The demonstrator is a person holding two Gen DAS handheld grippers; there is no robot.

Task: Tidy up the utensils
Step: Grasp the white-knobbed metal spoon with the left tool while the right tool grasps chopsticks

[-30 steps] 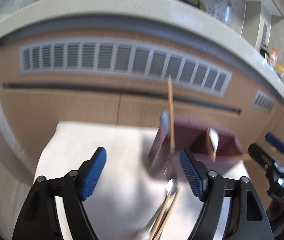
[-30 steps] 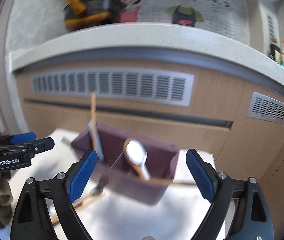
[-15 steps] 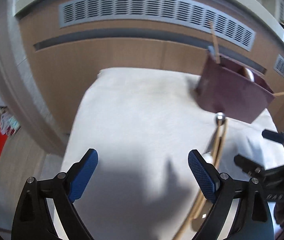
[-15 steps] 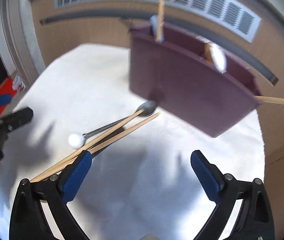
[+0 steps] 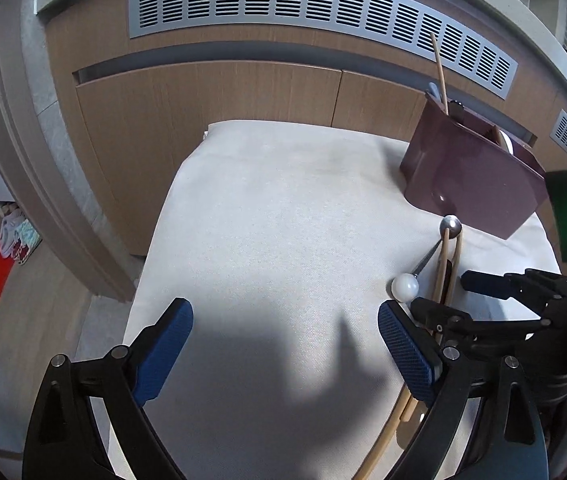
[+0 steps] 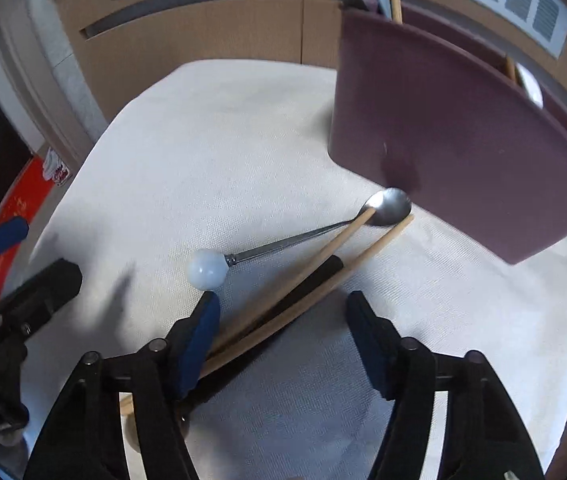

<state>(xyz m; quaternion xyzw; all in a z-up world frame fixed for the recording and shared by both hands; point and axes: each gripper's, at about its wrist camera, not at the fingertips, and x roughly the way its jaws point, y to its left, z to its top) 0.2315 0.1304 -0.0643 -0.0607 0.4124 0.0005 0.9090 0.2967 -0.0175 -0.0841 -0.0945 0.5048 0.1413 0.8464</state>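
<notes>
Lying on cloth: two chopsticks | one spoon | one holder

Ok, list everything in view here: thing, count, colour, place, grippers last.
holder: one, maroon, far right of the cloth, with utensils standing in it.
spoon: one, steel with a white ball end, lying before the holder.
chopsticks: two, wooden, crossing the spoon.
black utensil: one, under the chopsticks.
cloth: one, white, covering the table.
cabinet: wooden, grey vent above, behind.
left gripper: open, empty, above bare cloth.
right gripper: jaws just been closing, chopsticks between them, not yet pinched.
</notes>
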